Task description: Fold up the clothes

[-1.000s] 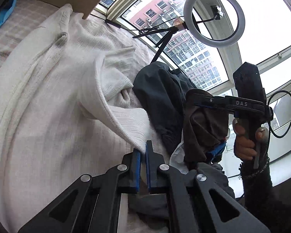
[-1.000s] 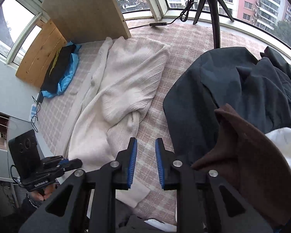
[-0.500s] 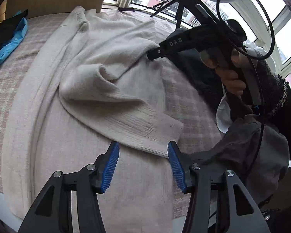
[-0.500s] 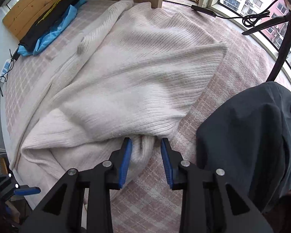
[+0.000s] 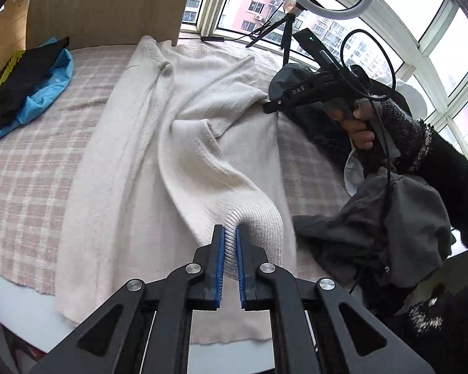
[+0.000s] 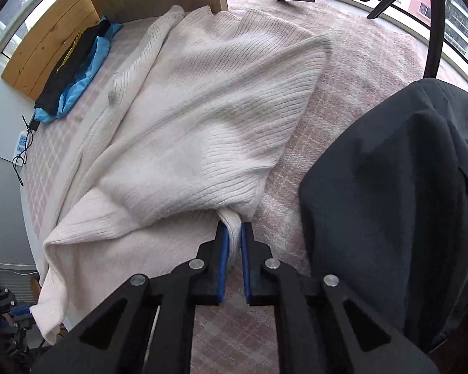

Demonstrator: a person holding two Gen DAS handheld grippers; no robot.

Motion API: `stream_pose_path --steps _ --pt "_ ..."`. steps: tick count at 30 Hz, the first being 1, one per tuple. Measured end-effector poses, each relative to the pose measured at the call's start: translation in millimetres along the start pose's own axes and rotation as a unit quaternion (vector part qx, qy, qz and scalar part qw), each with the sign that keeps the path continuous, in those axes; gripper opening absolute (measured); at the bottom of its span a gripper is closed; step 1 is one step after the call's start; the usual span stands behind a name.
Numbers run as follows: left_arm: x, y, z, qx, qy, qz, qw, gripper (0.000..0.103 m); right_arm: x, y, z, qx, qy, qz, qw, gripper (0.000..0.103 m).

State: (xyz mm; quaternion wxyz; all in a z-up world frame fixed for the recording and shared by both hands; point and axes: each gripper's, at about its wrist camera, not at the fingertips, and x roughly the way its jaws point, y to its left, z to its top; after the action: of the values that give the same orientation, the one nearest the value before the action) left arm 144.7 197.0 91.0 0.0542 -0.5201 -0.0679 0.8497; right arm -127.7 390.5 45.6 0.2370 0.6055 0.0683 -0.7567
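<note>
Cream sweater [image 5: 184, 143], just one, sprawls across the checked bed [image 5: 31, 168]; left gripper [image 5: 230, 237] pinches its ribbed cuff, right gripper [image 6: 232, 233] clamps a fold near the bed's right edge. "DAS" reads on the right gripper. One dark garment [image 6: 390, 171] alongside.

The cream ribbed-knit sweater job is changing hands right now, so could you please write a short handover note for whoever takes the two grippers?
Left gripper: shut on the ribbed cuff of the cream ribbed-knit sweater, sleeve lifted slightly.
Right gripper: shut on a bunched fold of the sweater's edge, next to the dark grey garment.
The sweater lies spread on the pink checked bed cover, rumpled, one sleeve lying across the body.
Done: both grips taken.
Left: probably lay the sleeve flat, fold the body, then the dark garments heaped on the right.
</note>
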Motion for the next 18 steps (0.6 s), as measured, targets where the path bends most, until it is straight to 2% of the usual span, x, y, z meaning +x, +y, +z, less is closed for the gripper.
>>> stream_pose_path --steps 1,3,4,6,7,8,10,13,15,16,17,18 --pt "-1 8 -7 0.005 0.015 0.047 0.9988 0.01 -3 -1 -3 -0.007 -0.003 -0.014 1.0 0.008" --pt "-4 24 -20 0.015 0.044 0.14 0.9891 0.011 -9 -2 -8 -0.02 -0.009 -0.041 0.999 0.022" --pt "-4 31 -24 0.008 0.05 0.155 0.9866 0.011 -12 0 -10 -0.031 -0.017 -0.057 0.998 0.023" --pt "-1 23 -23 0.004 0.039 0.13 0.9908 0.019 -19 11 -14 -0.065 -0.044 -0.084 0.993 0.023" --pt "0 18 -22 0.006 0.031 0.116 0.9927 0.025 -20 17 -14 -0.078 -0.051 -0.083 0.992 0.024" --pt "5 8 -20 0.02 0.024 0.106 0.9939 0.035 -19 23 -15 -0.089 -0.051 -0.077 0.992 0.025" --pt "20 -14 -17 0.065 0.019 0.099 0.9928 0.044 -12 33 -11 -0.111 -0.046 -0.087 0.989 0.025" --pt "46 -31 -19 0.122 0.034 0.126 0.9839 0.045 4 46 -9 -0.139 -0.049 -0.131 0.98 0.026" --pt "61 -28 -22 0.137 0.049 0.144 0.9789 0.045 12 49 -2 -0.15 -0.049 -0.141 0.977 0.034" --pt "67 -22 -23 0.135 0.054 0.144 0.9787 0.042 15 51 -1 -0.154 -0.048 -0.145 0.976 0.034" --pt "66 -15 -22 0.124 0.049 0.13 0.9825 0.038 19 53 0 -0.158 -0.044 -0.145 0.976 0.034" --pt "65 -9 -20 0.108 0.047 0.114 0.9864 0.029 21 52 1 -0.158 -0.043 -0.142 0.976 0.034"
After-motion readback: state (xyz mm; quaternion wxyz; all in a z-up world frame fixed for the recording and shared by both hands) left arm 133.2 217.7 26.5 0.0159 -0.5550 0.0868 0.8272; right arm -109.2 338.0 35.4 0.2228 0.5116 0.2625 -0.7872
